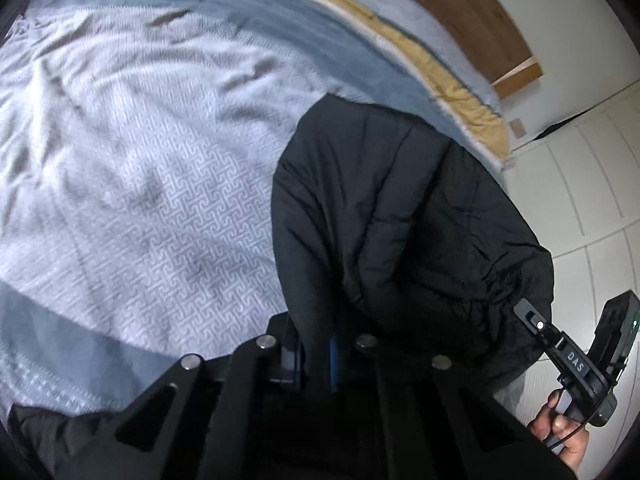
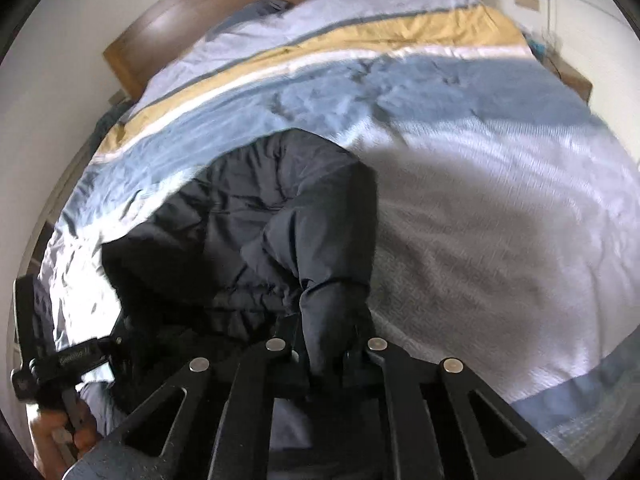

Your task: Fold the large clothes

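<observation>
While my left gripper [image 1: 316,354] and right gripper [image 2: 326,354] both pinch the puffy black coat [image 1: 400,208] above the bed [image 1: 140,184], it may slip out and bunch up.

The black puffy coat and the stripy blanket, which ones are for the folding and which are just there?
For the job: black puffy coat, left tool and right tool, both clamped on it.

Just there: stripy blanket, wooden headboard, white wardrobe doors.
</observation>
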